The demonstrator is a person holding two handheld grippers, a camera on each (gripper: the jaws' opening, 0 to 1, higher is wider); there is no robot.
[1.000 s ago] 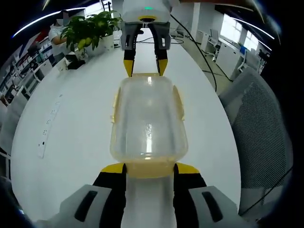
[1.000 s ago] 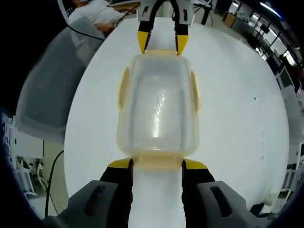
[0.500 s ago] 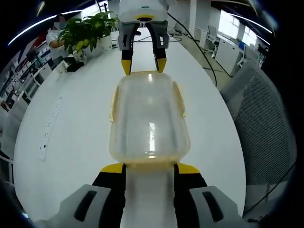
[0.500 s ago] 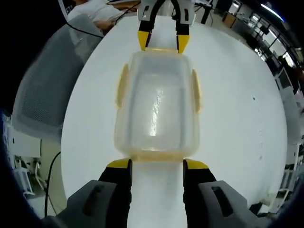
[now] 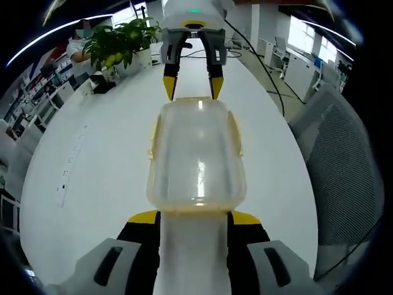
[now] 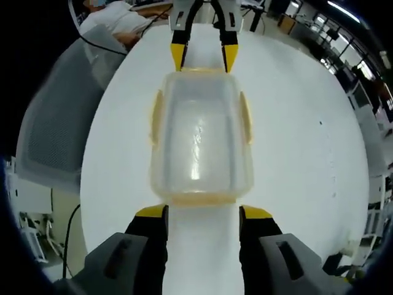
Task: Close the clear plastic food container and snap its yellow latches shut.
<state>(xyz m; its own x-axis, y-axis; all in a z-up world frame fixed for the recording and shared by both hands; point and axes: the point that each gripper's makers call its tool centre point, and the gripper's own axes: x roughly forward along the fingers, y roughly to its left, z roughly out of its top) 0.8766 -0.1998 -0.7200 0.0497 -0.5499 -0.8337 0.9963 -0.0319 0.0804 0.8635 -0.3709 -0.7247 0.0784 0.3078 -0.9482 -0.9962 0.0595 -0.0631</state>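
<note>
both tools (image 5: 193, 216) (image 6: 202, 211) slightly back from container (image 5: 196, 153)

The clear container (image 5: 196, 153) lies between my left gripper (image 5: 193, 216) and my right gripper (image 6: 202, 211), filling the line between them, while bare white table (image 5: 98, 160) runs open along both its long sides, the mesh chair (image 5: 344, 166) off the edge.

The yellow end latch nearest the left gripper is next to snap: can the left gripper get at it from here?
Probably yes. The left gripper sits open with its jaw tips on either side of that yellow end latch of the clear plastic food container, and only bare white table lies around.
</note>
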